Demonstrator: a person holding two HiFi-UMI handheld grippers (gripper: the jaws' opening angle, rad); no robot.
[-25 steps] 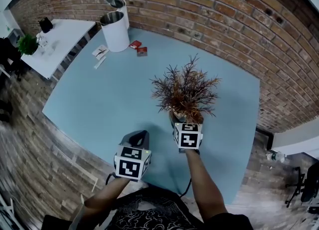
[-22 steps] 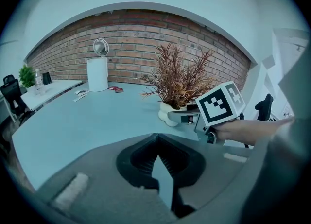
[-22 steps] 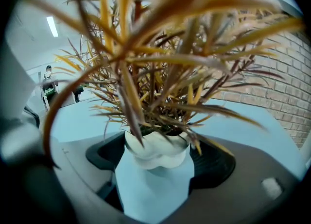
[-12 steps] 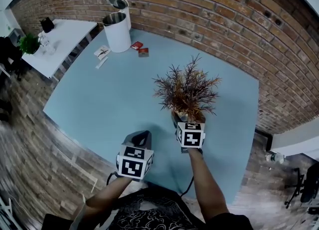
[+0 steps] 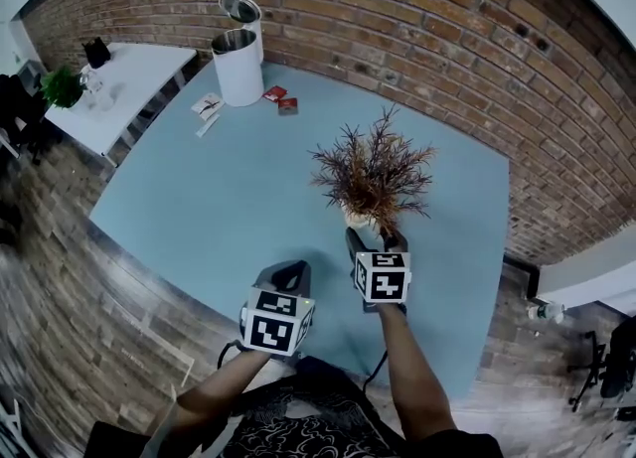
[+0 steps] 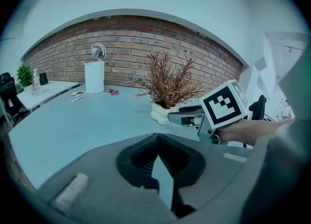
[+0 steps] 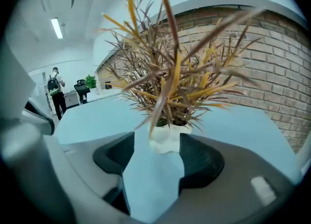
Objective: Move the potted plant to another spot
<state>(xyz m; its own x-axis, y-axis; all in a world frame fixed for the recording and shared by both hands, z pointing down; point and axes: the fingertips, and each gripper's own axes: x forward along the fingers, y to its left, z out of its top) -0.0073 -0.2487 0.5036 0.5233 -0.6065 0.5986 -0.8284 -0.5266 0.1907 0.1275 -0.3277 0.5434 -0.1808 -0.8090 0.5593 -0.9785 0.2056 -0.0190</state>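
1. Between the jaws of the right gripper (image 5: pixel 375 238) sat the near side of the small white lobed pot (image 7: pixel 166 139). The jaws stood moderately apart and had just been closing. A strip of table showed between the left jaw and the pot, so nothing was clamped.
2. At 12 o'clock from that gripper the potted plant (image 5: pixel 373 183) stood upright on the pale blue tabletop (image 5: pixel 219 198), at about 3 o'clock from the table's middle.
3. It would probably handle as light but top-heavy. The pot looked hard, smooth and possibly slippery, likely breakable if knocked over. The best hold seemed to be low across the pot's body, below the foliage, with the plant kept upright.
4. Its rust-brown and yellow spiky fronds (image 5: pixel 375 168) fanned wider than the pot. They looked dry and springy and gave no grip.
5. At 8 o'clock from the right gripper the left gripper (image 6: pixel 156 147) hung over the table's near edge with its jaws together, empty.
6. A white cylindrical bin (image 5: pixel 238 67) stood well apart at 11 o'clock.
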